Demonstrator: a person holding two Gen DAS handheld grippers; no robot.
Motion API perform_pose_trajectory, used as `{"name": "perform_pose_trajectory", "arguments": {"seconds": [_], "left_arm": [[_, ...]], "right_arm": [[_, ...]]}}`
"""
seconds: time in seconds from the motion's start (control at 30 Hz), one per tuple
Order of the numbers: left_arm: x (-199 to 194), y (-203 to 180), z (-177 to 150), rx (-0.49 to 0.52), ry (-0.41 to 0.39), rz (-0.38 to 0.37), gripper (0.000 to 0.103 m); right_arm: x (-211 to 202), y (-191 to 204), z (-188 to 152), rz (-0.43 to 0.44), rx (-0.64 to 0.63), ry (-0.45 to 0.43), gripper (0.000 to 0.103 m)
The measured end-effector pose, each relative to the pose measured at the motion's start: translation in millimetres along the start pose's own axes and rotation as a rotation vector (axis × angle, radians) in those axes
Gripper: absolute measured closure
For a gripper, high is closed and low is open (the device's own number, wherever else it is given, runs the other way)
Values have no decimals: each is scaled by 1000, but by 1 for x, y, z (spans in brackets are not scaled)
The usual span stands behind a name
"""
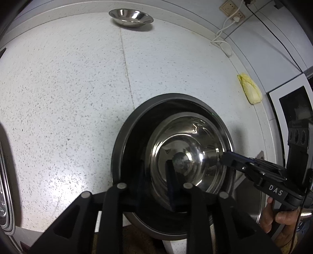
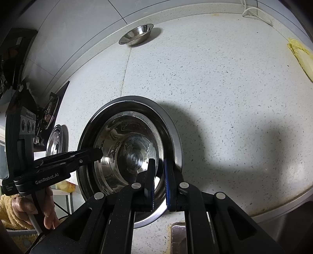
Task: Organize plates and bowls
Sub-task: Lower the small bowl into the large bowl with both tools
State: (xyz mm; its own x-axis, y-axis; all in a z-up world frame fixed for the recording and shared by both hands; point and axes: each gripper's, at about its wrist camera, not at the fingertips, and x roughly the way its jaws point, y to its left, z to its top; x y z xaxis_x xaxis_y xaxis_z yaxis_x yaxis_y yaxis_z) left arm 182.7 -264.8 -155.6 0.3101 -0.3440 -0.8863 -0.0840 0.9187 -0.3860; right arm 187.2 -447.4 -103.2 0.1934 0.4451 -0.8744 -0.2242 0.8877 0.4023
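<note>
A steel bowl sits inside a wide dark basin at the counter's front edge; both also show in the right wrist view, the bowl and the basin. My left gripper straddles the near rims, fingers a little apart; its tip reaches the basin's left rim. My right gripper has its blue-padded fingers on either side of the bowl's right rim with a narrow gap; it comes in from the right in the left wrist view. Another steel bowl stands at the back of the counter.
A speckled white counter runs to a tiled back wall. A yellow cabbage piece lies at the right, near a white cable and wall sockets. Steel plates stand at the left. A sink edge is below.
</note>
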Motion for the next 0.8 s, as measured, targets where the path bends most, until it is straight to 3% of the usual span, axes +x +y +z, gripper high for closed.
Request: {"name": "perform_pose_trajectory", "arguments": {"seconds": [0.7,0.8], "left_arm": [[-7,1,1,17,-3,-9,79],[-10,2,0,18,-4,-20,76]], "right_arm": [[0,-1,1,11,-2,2,95],[0,-2,1,17,2,-1,95]]}}
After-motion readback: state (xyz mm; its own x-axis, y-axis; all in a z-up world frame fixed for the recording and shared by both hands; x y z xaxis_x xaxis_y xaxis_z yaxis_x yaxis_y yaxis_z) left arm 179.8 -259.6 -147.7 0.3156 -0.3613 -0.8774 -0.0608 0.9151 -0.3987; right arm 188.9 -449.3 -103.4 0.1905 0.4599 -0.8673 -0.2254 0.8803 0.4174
